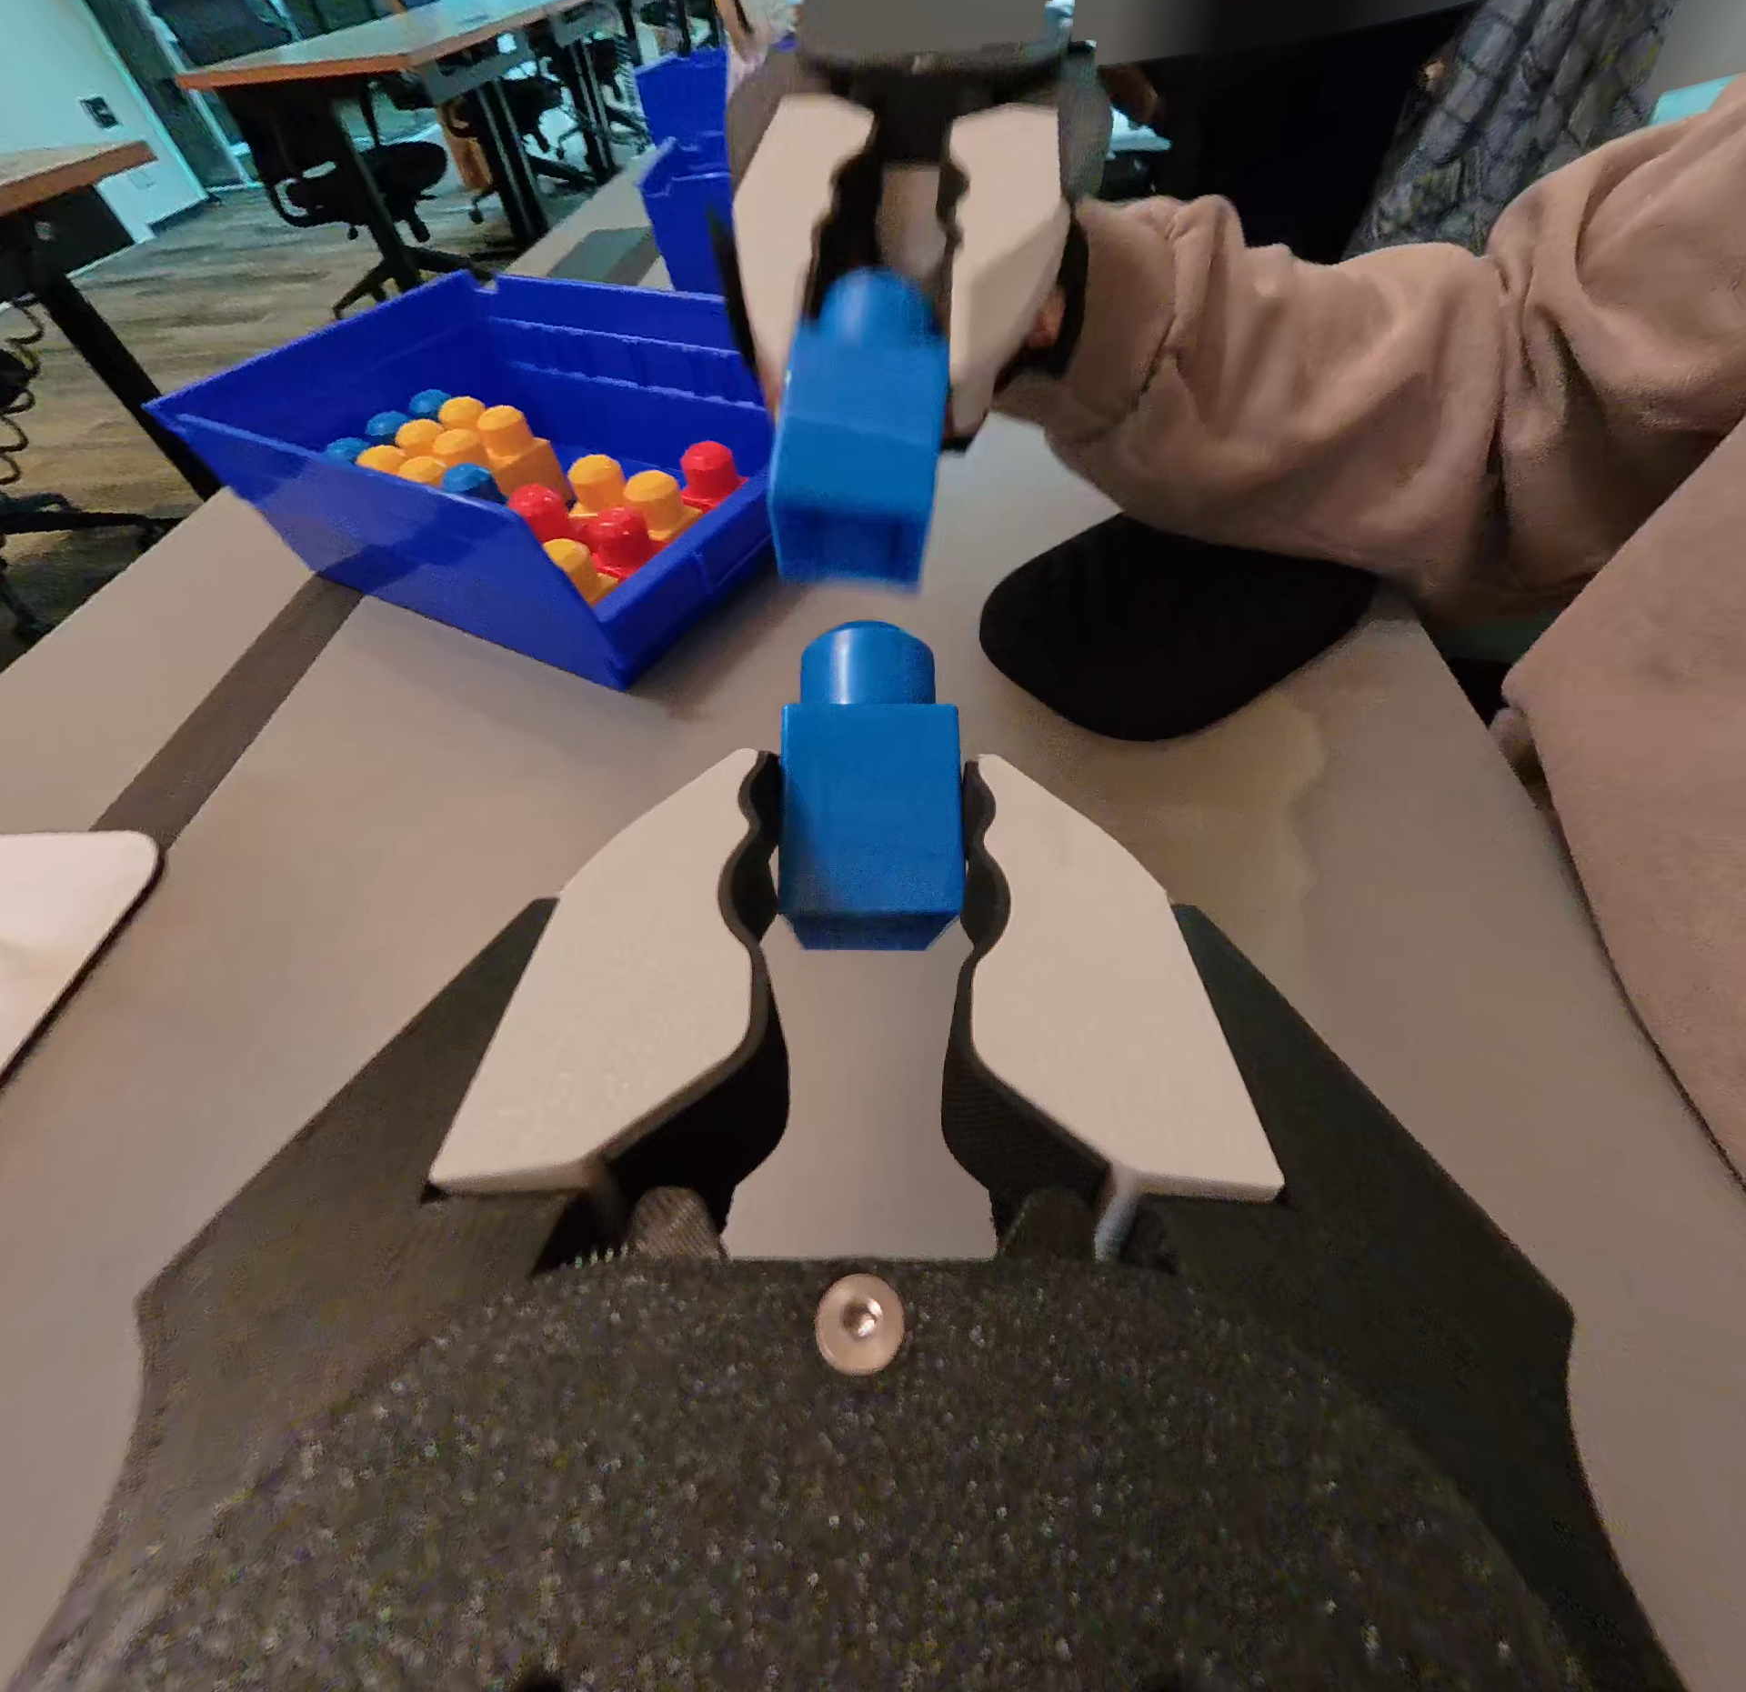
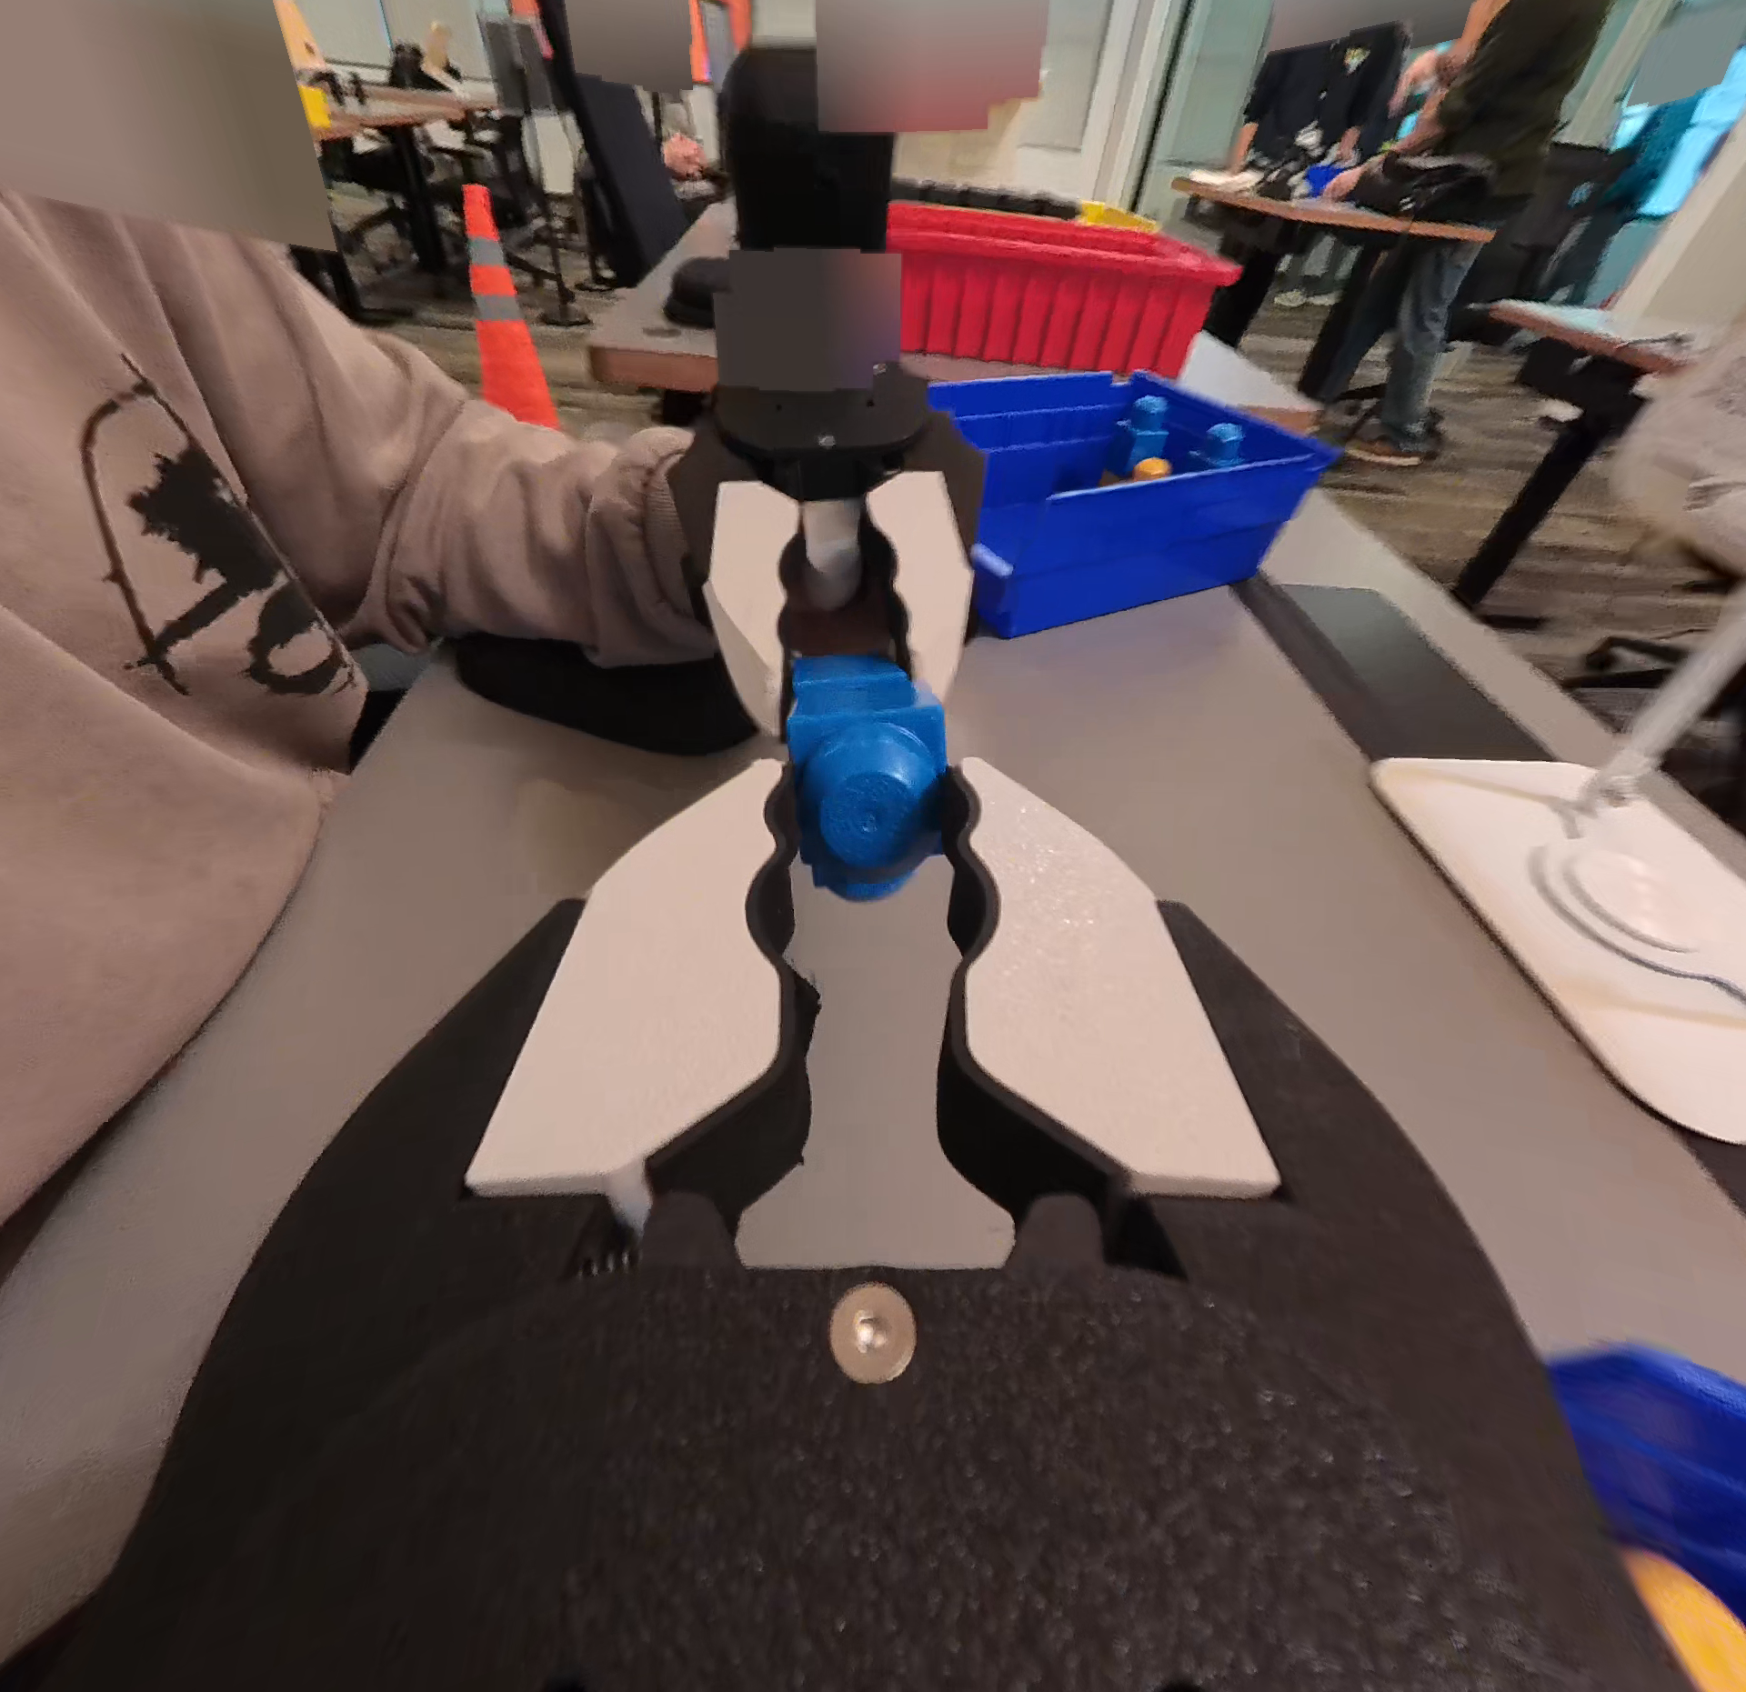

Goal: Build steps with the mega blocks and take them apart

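My left gripper (image 1: 869,764) is shut on a blue single-stud mega block (image 1: 869,834), stud pointing away from me, held above the grey table (image 1: 491,853). My right gripper (image 1: 864,390) faces it from the far side, shut on a second blue block (image 1: 855,456) whose hollow base points at the first block's stud. A small gap shows between them. In the right wrist view my right gripper (image 2: 869,773) holds its block (image 2: 864,811) with the stud toward the camera. The left gripper (image 2: 850,702) is just behind; its block is mostly hidden.
A blue bin (image 1: 453,560) of orange, red and blue blocks stands left of the grippers. A black pad (image 1: 1172,626) and a person's sleeve (image 1: 1370,400) are on the right. A white lamp base (image 2: 1559,910), another blue bin (image 2: 1134,551) and a red bin (image 2: 1049,296) also show. There is about 7 centimeters between the tips of the two grippers.
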Demonstrator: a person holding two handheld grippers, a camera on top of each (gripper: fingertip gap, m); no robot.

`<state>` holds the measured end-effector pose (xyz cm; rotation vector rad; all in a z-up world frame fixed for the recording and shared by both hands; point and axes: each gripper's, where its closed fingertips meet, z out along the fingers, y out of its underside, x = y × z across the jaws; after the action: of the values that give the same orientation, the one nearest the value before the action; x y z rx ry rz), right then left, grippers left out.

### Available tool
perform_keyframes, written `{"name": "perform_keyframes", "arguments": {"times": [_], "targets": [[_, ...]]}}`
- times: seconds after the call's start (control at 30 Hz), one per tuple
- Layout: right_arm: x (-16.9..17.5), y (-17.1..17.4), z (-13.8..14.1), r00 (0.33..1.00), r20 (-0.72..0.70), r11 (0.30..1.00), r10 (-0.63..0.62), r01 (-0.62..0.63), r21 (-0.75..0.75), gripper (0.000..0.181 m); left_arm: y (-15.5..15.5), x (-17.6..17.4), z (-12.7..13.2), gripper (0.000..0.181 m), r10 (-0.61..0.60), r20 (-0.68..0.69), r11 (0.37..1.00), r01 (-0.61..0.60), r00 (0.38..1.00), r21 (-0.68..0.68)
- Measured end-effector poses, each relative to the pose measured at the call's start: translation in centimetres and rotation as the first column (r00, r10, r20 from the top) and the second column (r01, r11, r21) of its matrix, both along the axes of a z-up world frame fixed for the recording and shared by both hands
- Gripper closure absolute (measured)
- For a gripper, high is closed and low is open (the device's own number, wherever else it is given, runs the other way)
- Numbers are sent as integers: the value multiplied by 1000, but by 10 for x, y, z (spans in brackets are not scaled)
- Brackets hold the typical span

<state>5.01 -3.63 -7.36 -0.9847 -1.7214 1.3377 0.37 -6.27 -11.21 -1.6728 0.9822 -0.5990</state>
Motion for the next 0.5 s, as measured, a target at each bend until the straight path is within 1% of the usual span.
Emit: {"name": "perform_keyframes", "arguments": {"times": [0.07,0.13,0.2,0.23,0.27,0.3,0.33,0.43,0.5], "targets": [[23,28,22,998,0,998,-58,58,29,152,0,-12,4,144,31,36,1000,-32,999,1],[47,73,38,977,73,970,-199,186,156,152,-2,-21,5,144,61,57,998,-61,997,13],[70,122,47,922,197,920,-333,272,283,152,-4,-24,5,144,79,81,996,-81,994,23],[82,151,45,870,271,882,-412,306,358,153,-4,-24,4,144,79,89,996,-81,993,21],[94,177,37,805,355,849,-476,315,424,152,-4,-24,4,144,80,90,996,-82,993,23],[105,200,26,739,432,831,-517,311,461,152,-3,-24,4,144,83,87,996,-86,993,29],[113,217,13,682,504,830,-530,297,472,152,-3,-24,3,144,85,85,996,-88,993,32],[135,247,-35,509,686,850,-520,231,473,152,-2,-24,3,144,93,87,995,-97,992,35],[138,254,-62,439,747,864,-499,188,466,152,-1,-26,2,144,103,90,994,-107,991,36]]}}
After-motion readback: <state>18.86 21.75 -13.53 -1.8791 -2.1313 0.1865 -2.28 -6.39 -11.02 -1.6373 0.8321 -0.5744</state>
